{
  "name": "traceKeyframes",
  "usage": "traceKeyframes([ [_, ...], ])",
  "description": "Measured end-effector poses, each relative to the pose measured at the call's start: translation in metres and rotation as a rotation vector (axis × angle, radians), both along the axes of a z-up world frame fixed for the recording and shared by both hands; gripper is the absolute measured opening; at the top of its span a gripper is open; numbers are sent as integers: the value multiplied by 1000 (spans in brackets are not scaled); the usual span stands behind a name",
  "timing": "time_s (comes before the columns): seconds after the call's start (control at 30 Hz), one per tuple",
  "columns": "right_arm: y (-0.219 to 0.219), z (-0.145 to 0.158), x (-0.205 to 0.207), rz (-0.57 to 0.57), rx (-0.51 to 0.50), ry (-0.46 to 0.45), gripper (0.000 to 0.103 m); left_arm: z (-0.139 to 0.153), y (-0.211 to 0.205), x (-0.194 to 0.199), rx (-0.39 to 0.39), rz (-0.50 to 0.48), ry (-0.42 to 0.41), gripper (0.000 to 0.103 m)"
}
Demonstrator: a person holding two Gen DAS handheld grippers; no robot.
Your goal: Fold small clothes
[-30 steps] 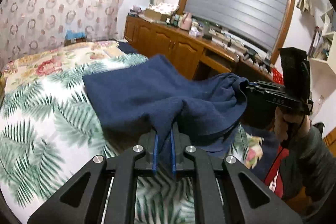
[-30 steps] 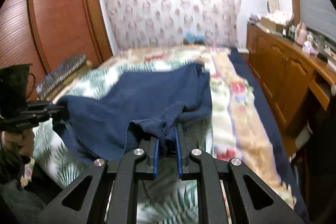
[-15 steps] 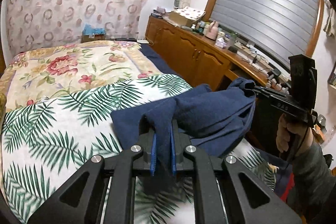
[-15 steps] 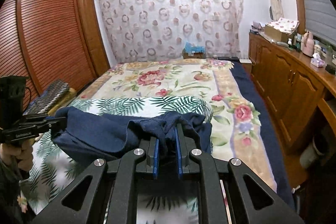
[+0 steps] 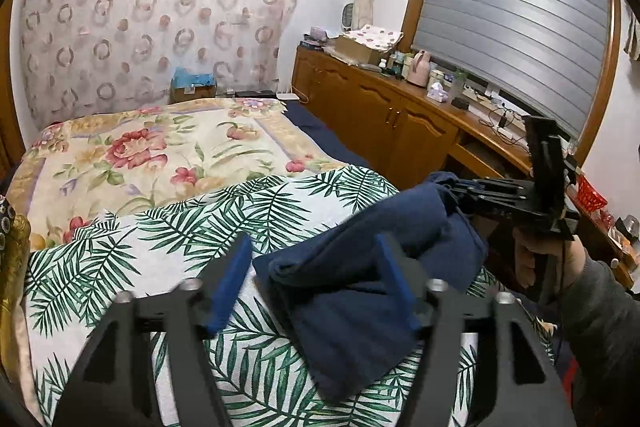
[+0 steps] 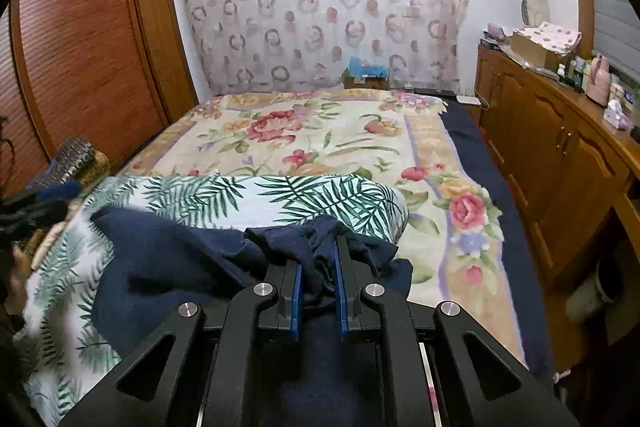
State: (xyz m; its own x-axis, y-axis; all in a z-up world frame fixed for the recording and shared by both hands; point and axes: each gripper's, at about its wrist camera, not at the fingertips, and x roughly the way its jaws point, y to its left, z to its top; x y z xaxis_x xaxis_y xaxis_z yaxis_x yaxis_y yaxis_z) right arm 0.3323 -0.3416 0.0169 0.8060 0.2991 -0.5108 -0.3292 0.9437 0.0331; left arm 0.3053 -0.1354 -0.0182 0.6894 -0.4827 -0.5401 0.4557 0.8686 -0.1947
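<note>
Left tool (image 5: 312,279): blue-padded fingers spread wide apart, gripping nothing; one pad (image 5: 230,283) hangs over the palm-leaf blanket, the other pad sits against the near fold of the navy garment.
Right tool (image 6: 317,291): fingers drawn close and clamped on a bunched edge of the navy garment (image 6: 180,267); in the left wrist view the same tool (image 5: 472,191) reaches in from the right side of the bed, held by a hand (image 5: 536,259) in a grey sleeve.
Navy garment (image 5: 360,267): folded over on itself into a thick, loose bundle; it lies on the palm-leaf blanket near the foot of the bed, towards the bed's right edge, with its right end lifted in the right tool.
Palm-leaf blanket (image 5: 140,267): white with green fronds, spread across the foot end of the bed beneath the garment.
Floral bedspread (image 6: 320,135): cream with red roses, covering the bed from the blanket up to the head end.
Wooden cabinet (image 5: 380,115): runs along the wall beside the bed's right edge, its top crowded with small items.
Wardrobe (image 6: 80,39): brown louvred doors along the bed's left side.
</note>
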Motion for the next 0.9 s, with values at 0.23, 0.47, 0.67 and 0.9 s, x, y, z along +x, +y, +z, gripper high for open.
traceKeyframes([
  [0.23,-17,22,-11,-102,56,-71,52,-29,-15,14,89,-6,64,74],
  [0.47,-9,18,-37,4,22,-22,55,-49,-24,40,123,23,117,74],
  [0.67,5,1,-17,29,-74,41,55,-53,-22,59,152,83,116,75],
  [0.9,-20,-6,3,-89,-15,139,55,-62,-9,54,145,108,157,75],
])
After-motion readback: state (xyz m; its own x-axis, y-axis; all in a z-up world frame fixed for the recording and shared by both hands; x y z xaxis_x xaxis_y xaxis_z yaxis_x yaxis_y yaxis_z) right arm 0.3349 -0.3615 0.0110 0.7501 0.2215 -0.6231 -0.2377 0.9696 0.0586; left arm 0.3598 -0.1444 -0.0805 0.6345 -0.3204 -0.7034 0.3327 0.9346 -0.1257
